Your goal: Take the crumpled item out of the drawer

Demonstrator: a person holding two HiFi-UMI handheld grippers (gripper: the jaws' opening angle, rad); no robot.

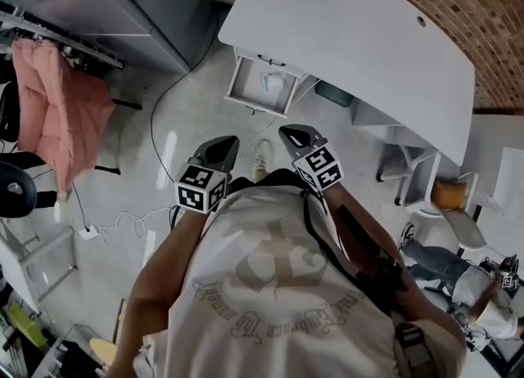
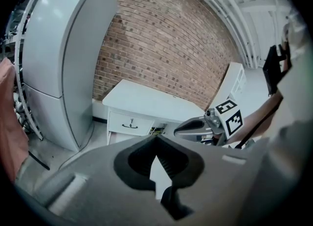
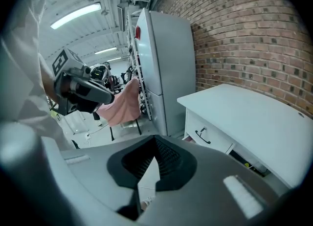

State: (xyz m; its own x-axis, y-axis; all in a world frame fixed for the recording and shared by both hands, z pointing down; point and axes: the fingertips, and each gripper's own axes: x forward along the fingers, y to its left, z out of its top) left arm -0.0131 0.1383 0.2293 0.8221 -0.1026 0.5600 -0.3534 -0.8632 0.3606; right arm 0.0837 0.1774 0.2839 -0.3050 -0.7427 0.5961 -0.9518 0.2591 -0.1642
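Both shut, nothing between the jaws: left gripper [image 1: 223,146] and right gripper [image 1: 292,133], raised side by side near the person's chest, tips aimed toward the far desk. Just beyond the tips, down on the floor, a pale shoe [image 1: 262,158]. Farther on, open drawer [image 1: 246,82] pulled out from under the white desk [image 1: 352,33], with the crumpled item [image 1: 273,82], whitish and pale blue, lying inside toward the right, well apart from either gripper. Off to the left, pink cloth [image 1: 61,110] hanging on a rack near a tall grey cabinet [image 1: 139,0]. Nearer, white cable [image 1: 123,222] trailing over the floor.
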